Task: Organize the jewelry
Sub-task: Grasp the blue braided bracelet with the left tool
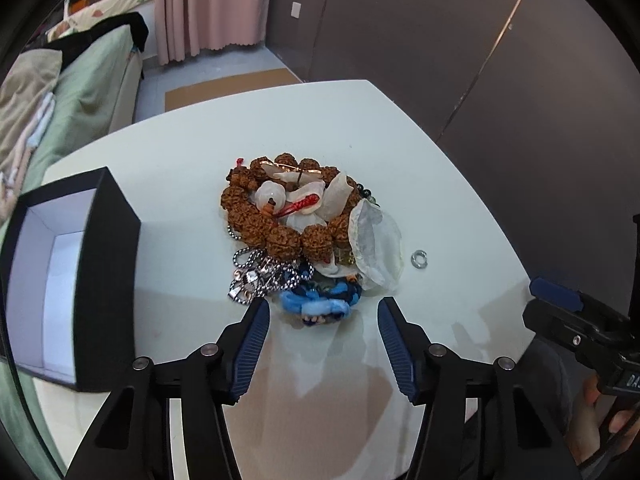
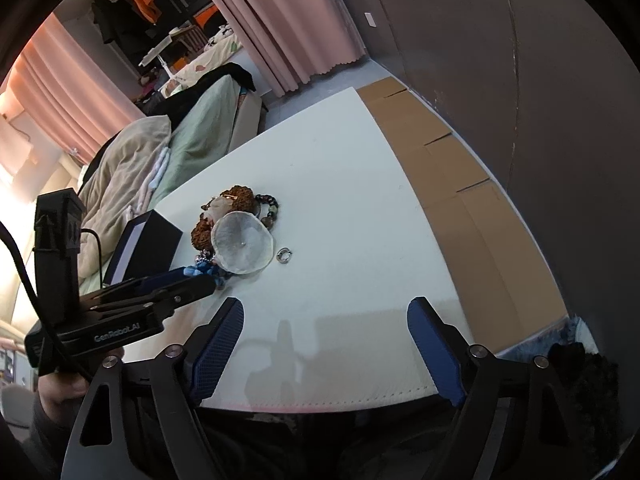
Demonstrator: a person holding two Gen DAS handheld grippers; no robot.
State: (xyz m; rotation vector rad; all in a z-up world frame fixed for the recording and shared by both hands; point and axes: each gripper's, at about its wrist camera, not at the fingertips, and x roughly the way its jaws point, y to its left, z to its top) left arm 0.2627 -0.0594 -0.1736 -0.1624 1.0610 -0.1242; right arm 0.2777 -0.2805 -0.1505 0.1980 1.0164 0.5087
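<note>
A heap of jewelry (image 1: pixel 296 224) lies mid-table: brown rough beads, white shell discs (image 1: pixel 378 248), a silver ball chain (image 1: pixel 260 276), a blue cord piece (image 1: pixel 320 304). A small silver ring (image 1: pixel 419 259) lies apart to its right; it also shows in the right wrist view (image 2: pixel 284 256). An open black box (image 1: pixel 72 280) with a white inside stands at the left. My left gripper (image 1: pixel 324 308) is open and empty, just short of the blue piece. My right gripper (image 2: pixel 326 308) is open and empty over the near table edge, well short of the heap (image 2: pixel 236 232).
The white table (image 1: pixel 180 184) is square with rounded corners. A bed with green and beige bedding (image 2: pixel 160 152) stands beyond its left side. Flat cardboard (image 2: pixel 460 184) lies on the floor to the right, below a grey wall. Pink curtains hang at the back.
</note>
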